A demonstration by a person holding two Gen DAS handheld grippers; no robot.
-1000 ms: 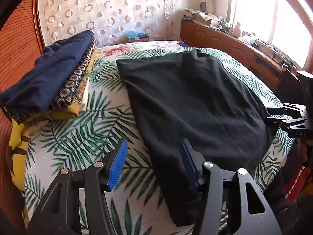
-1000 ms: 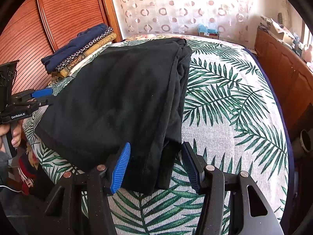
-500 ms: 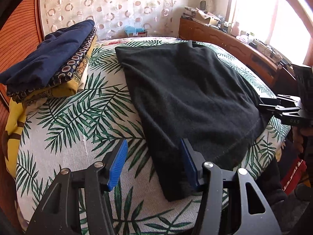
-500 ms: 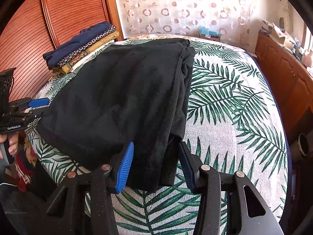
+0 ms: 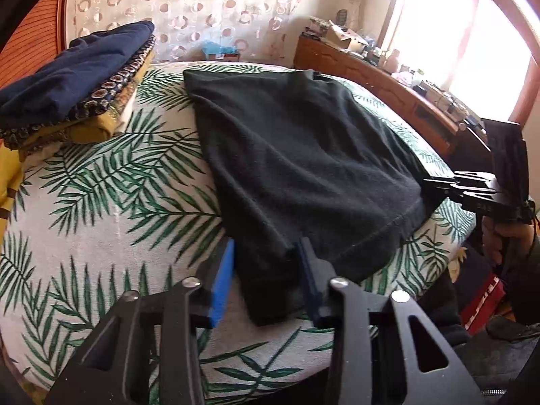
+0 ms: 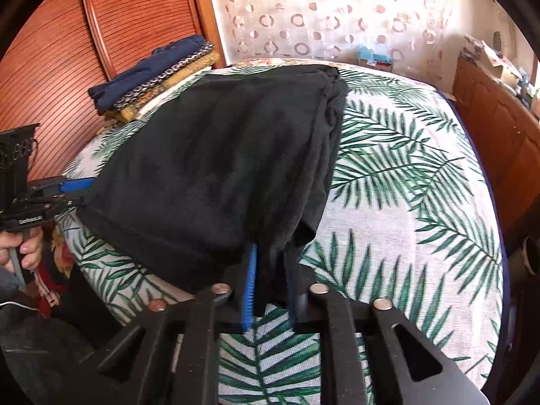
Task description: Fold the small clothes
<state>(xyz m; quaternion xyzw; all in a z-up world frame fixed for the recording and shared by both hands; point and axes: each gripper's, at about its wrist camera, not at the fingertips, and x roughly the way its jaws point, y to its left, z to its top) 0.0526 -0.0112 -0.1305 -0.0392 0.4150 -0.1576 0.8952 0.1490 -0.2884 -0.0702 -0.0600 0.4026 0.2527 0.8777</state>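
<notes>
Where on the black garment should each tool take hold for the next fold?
At the two near hem corners of the black garment, approached from the bed's near edge. The hem lies along that edge, so both corners stick out within reach. The right tool already pinches its corner; the left tool, just closing, straddles the other.

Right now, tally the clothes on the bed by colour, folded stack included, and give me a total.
Black, spread flat, both grippers at its near corners: 1
Navy, top of the stack: 1
Navy with ring pattern: 1
Mustard yellow: 1
Total: 4 that can be told apart; a pale layer low in the stack is too hidden to count.
</notes>
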